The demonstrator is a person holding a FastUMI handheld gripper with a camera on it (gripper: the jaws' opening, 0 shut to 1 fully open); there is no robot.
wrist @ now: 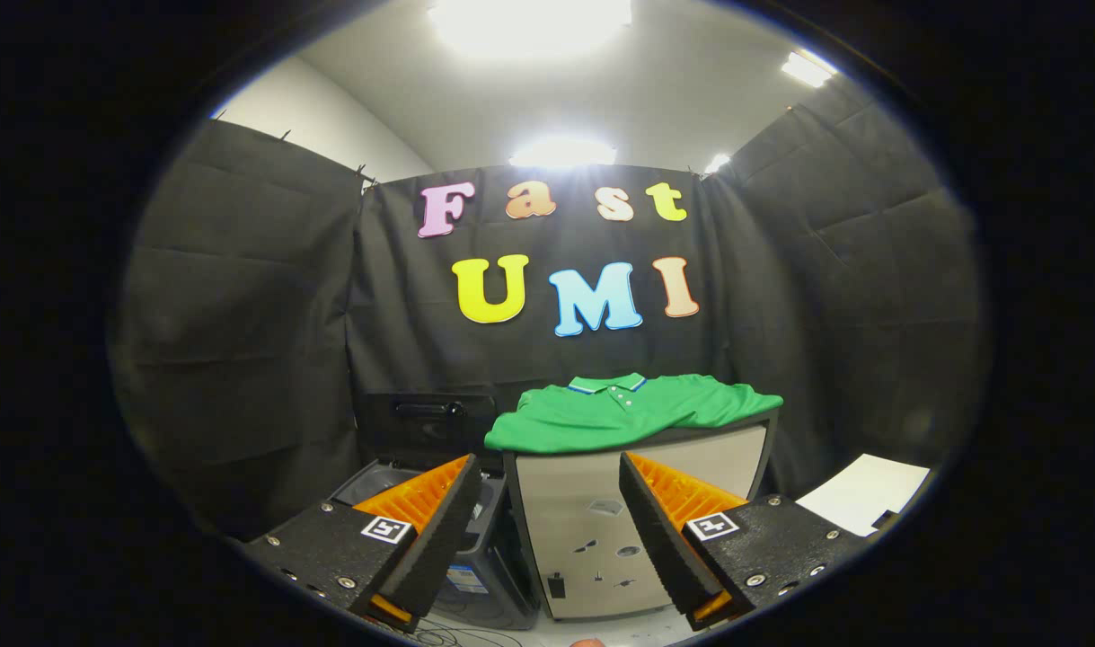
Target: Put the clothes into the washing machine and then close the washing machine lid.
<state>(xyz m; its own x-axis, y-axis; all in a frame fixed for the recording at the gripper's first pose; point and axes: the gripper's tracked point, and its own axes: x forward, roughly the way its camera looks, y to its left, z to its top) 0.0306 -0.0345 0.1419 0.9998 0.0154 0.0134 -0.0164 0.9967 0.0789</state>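
Observation:
A green polo shirt (628, 413) lies spread over the top of a beige cabinet (592, 530), well beyond my fingers. To the cabinet's left stands the dark washing machine (475, 575) with its lid (426, 422) raised upright against the cloth wall. My gripper (551, 485) is open, its two fingers wide apart with nothing between them. The cabinet front shows through the gap between the fingers, and the left finger (439, 539) covers part of the washer's opening.
Black cloth walls close in the booth on three sides. A white sheet (861, 503) lies on a surface to the right of the cabinet. Thin cables (457, 636) run over the pale floor below the washer.

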